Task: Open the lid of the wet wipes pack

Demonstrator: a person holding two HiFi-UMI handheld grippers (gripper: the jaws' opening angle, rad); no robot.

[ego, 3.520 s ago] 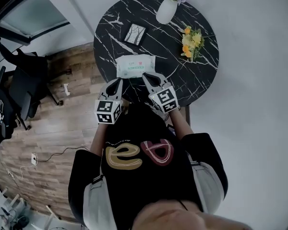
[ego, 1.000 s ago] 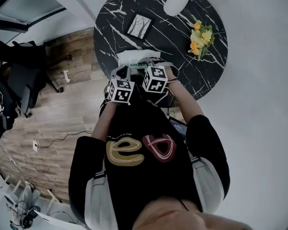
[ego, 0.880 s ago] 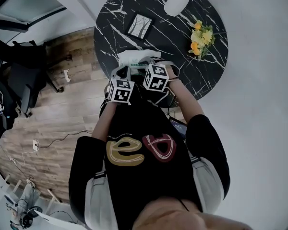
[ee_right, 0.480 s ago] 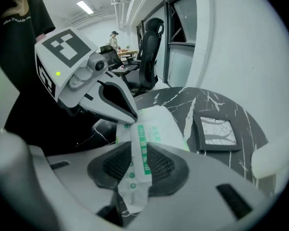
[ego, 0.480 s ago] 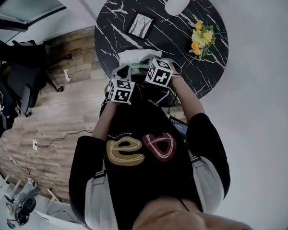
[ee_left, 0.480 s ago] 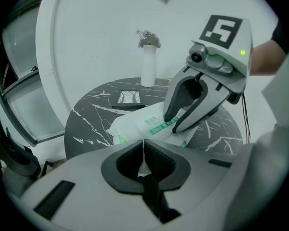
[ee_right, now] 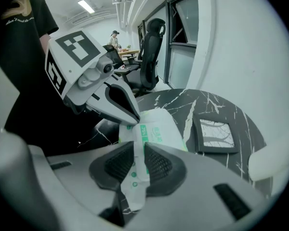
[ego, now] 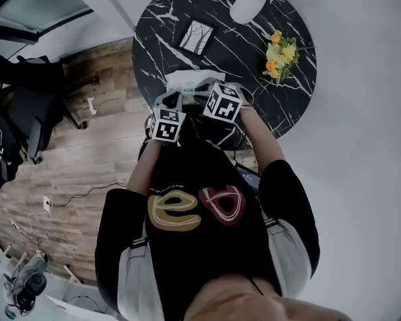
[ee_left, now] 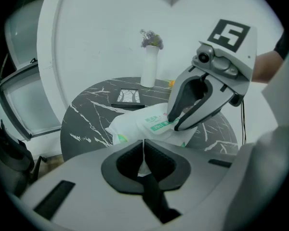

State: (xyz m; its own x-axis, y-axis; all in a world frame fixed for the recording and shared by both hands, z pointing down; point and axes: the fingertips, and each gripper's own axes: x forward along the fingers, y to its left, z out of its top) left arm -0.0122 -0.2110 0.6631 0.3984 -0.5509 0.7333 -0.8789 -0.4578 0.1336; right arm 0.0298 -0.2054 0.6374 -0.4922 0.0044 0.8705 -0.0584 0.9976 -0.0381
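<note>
As it points downward, left gripper [ee_left: 143, 150] — jaws clamped on wipes pack [ee_left: 134, 123].

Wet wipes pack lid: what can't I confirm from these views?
- Head view: left gripper and right gripper cover most of the white soft wet wipes pack; lid too small.
- Right gripper view: its jaws, just closing, pinch printed film; lid flap or pack edge, unclear.
- Left gripper view: right gripper hides the lid's edge.
</note>
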